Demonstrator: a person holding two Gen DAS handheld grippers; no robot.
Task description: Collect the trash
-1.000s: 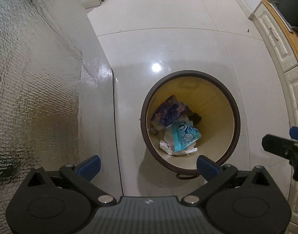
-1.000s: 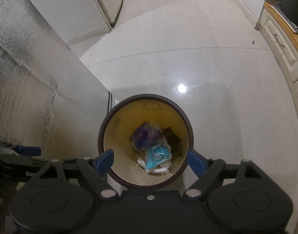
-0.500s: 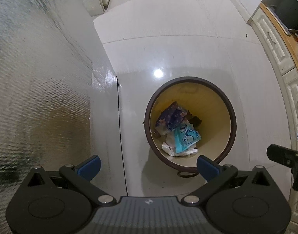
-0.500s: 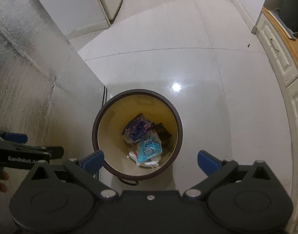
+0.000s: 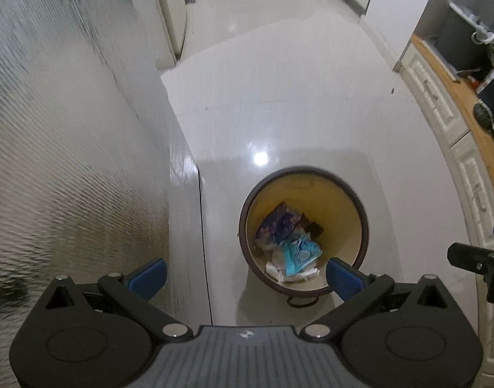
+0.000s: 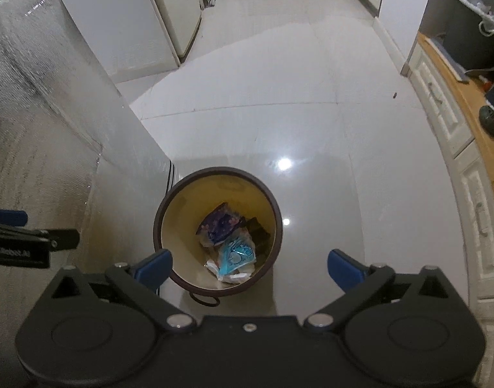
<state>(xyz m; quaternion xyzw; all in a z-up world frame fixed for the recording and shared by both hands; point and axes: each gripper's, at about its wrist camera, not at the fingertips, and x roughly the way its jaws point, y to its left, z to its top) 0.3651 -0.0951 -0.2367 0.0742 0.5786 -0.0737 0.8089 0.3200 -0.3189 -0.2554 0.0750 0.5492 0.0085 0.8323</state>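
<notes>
A round bin with a dark brown rim and yellow inside stands on the pale tiled floor. In it lie a purple flowered wrapper, a light blue packet and white paper scraps. My left gripper hangs high above the floor, open, with nothing between its blue pads. My right gripper is also open wide and empty, above the bin's near side. Each gripper shows at the edge of the other's view.
A tall textured silver appliance side rises on the left, close to the bin. White cabinets with a wooden counter run along the right. Open tiled floor stretches ahead towards a doorway.
Both grippers have risen, so the bin looks smaller and lower in both views. The right gripper's jaws have spread wider. The trash in the bin has not moved.
</notes>
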